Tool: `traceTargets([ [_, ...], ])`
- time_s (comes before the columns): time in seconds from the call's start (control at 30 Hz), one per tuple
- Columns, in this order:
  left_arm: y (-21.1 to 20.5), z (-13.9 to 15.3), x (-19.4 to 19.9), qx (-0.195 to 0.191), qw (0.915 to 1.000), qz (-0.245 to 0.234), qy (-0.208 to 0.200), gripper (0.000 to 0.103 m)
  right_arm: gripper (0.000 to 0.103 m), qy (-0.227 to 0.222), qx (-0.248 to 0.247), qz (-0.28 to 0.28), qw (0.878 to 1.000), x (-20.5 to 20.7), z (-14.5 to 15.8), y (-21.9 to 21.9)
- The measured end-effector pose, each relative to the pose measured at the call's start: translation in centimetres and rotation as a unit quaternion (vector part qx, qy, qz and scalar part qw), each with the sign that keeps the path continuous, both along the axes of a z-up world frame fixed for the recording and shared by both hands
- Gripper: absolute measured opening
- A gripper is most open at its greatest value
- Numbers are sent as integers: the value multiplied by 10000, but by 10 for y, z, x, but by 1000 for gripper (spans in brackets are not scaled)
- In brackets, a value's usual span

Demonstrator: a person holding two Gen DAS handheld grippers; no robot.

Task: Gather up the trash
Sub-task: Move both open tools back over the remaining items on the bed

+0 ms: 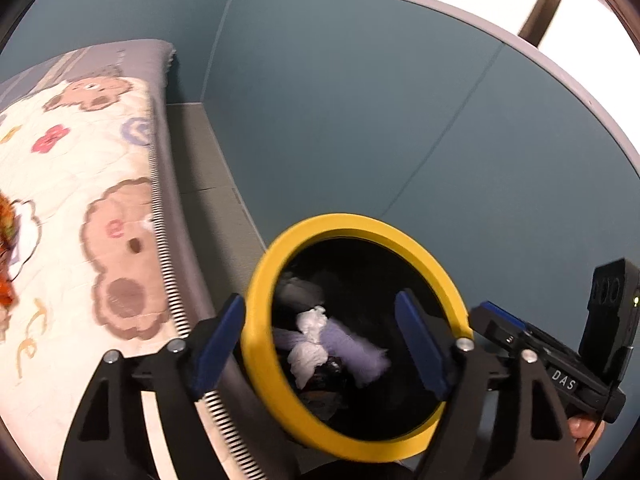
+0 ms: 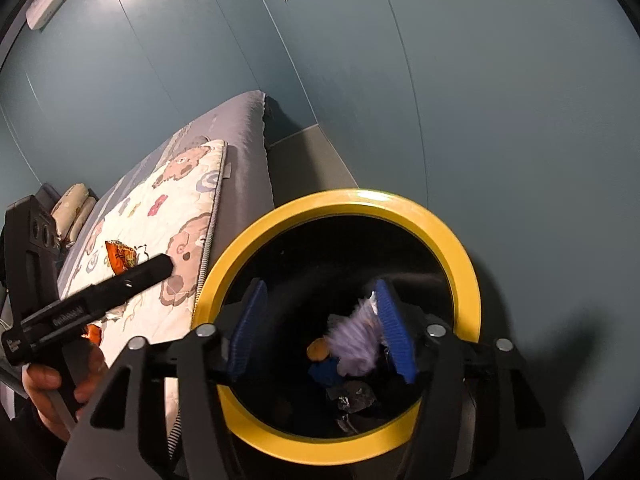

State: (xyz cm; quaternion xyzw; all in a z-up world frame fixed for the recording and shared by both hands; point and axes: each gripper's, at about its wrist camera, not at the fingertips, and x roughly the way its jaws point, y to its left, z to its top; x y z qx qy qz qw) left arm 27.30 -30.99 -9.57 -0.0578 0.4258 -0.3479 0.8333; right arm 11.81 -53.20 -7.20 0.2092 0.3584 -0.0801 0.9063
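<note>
Hovering over the yellow-rimmed bin (image 2: 460, 256), both sets of fingers are spread and empty, a purple tissue (image 2: 356, 344) blurred between the right ones, while an orange wrapper (image 2: 120, 258) remains on the bed (image 2: 188, 208).

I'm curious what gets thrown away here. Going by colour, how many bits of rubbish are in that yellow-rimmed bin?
White tissue: 1
Purple piece, blurred: 1
Orange round piece: 1
Blue piece: 1
Dark shiny wrapper: 1
Total: 5 that can be made out in the bin; its dark depths may hide more.
</note>
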Motion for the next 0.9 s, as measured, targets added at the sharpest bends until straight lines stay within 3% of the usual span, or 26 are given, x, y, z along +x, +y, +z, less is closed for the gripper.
traceTargets([
  [0.3, 80, 1, 0, 171, 9980, 609, -52, 83, 68, -36, 14, 466, 9989, 4, 8, 39],
  [0.9, 247, 5, -2, 364, 9822, 1831, -195, 84, 69, -272, -368, 1918, 9804, 40, 48, 183],
])
